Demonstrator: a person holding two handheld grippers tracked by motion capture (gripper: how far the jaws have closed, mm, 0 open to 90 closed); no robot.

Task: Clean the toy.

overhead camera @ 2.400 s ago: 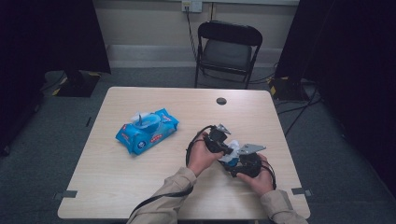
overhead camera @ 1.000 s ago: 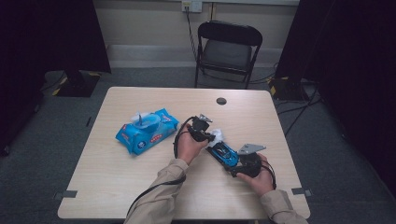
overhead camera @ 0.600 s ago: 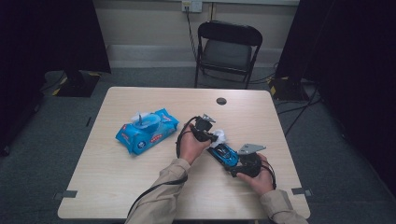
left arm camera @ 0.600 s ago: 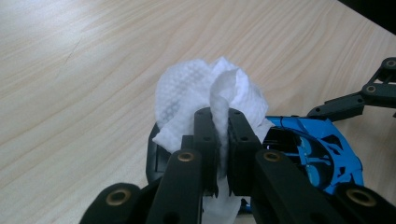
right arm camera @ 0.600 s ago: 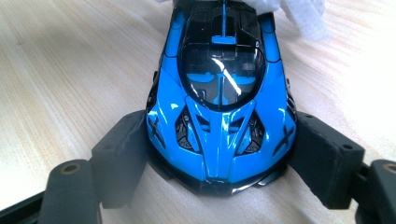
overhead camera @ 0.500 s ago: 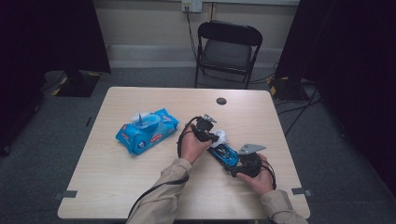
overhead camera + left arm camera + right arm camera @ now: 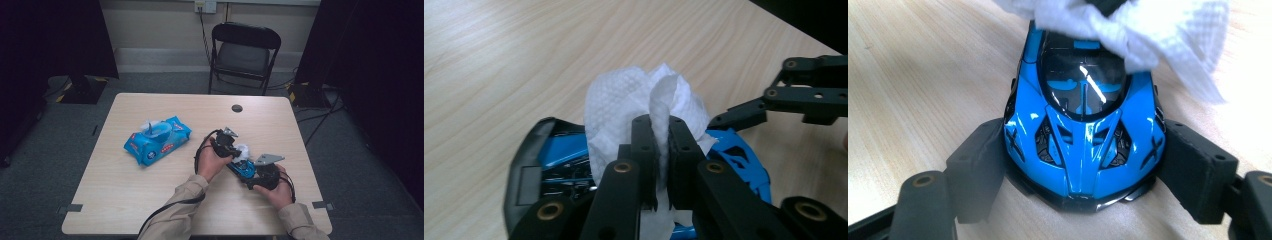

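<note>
Blue toy car (image 7: 1082,130) sits near the right edge of the wooden tabletop (image 7: 150,200), toward the front, clamped by its sides between the right gripper's (image 7: 1083,185) two black jaws. The left gripper (image 7: 662,150), jaws pinched narrow on a crumpled white wipe (image 7: 624,105), presses that wipe against the car's far end. A blue wipes packet (image 7: 157,139) lies well apart, nearer the left edge.

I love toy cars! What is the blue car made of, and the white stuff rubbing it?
The blue toy car looks like glossy painted metal or hard plastic; light glints off its body and dark windscreen, so I can't tell which. The white wipe looks like soft paper or cloth: dimpled, matte and crumpled into folds.
</note>
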